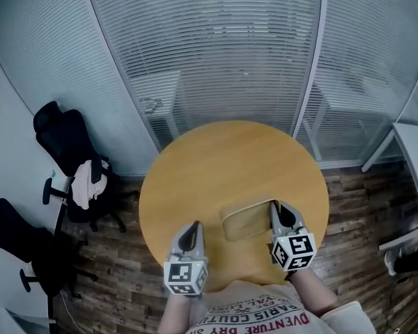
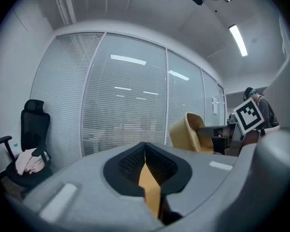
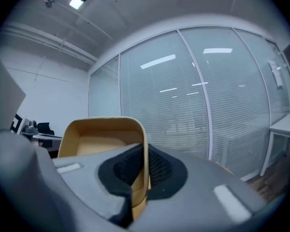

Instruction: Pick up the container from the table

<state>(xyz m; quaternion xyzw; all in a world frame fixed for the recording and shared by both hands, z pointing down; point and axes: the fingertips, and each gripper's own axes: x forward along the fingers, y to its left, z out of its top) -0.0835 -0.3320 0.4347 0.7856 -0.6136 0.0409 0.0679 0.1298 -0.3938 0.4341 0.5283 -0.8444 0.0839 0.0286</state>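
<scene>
You're pinching the right wall of the tan container (image 1: 240, 225) in your right tongs (image 1: 277, 209), holding it tilted low over the round bench (image 1: 216, 162), your left tongs (image 1: 193, 228) are hanging pressed together and empty, and the next move is calling for a steady upward lift.

I see a round tan table (image 1: 209, 165) on a dark wood floor (image 1: 355, 193). The tan container (image 1: 247, 223) is over it, tilted.

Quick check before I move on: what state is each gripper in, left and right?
Left gripper: closed, holding nothing.
Right gripper: closed on one wall of the tan container.
</scene>
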